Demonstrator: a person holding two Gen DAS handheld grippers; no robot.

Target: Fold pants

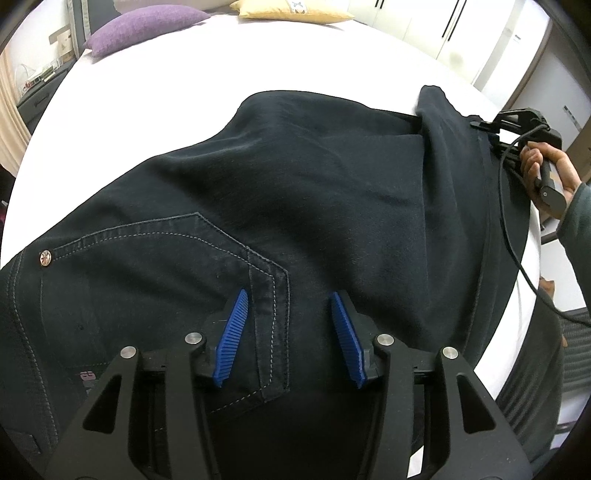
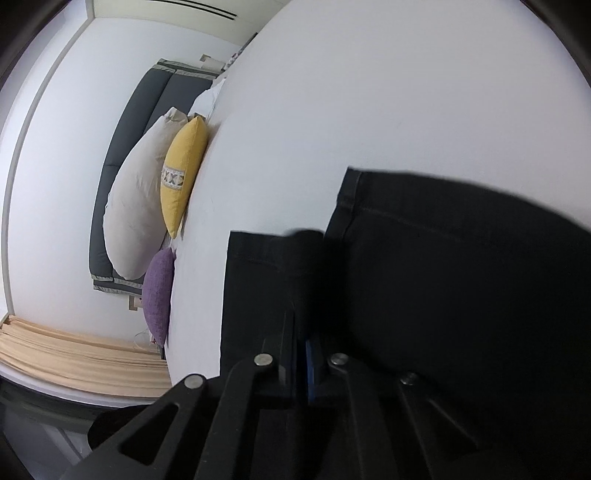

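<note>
Surface: white bed [image 1: 192,110], sheet smooth and bare around the garment; fills most of both views.
Pants: dark pants [image 1: 295,192] spread across the bed in the middle of the left wrist view; stitched pocket and a copper rivet [image 1: 45,257] at lower left of the frame; one leg raised into a fold at upper right.
Hems: in the right wrist view two leg ends [image 2: 443,258] hang at centre and right of the frame, stitched hems facing the sheet.
Left gripper: left gripper [image 1: 291,325] low centre, angled down over the pocket seam; blue fingers [image 1: 232,332] parted, denim under the gap, pads not pressing on it.
Right gripper: right gripper [image 2: 301,332] at bottom centre of its own view, fingers clamped together on the pants fabric; seen from the left view at the right edge, a hand [image 1: 546,166] around its handle, cable trailing down.
Pillows: purple cushion [image 2: 159,295], yellow cushion [image 2: 184,173] and pale pillow [image 2: 136,206] lined up at the head of the bed, left side of the right wrist view.
Room: grey padded headboard [image 2: 147,110] behind the pillows; beige curtain [image 2: 74,350] at lower left; white wardrobe doors [image 1: 461,33] at upper right of the left view.
</note>
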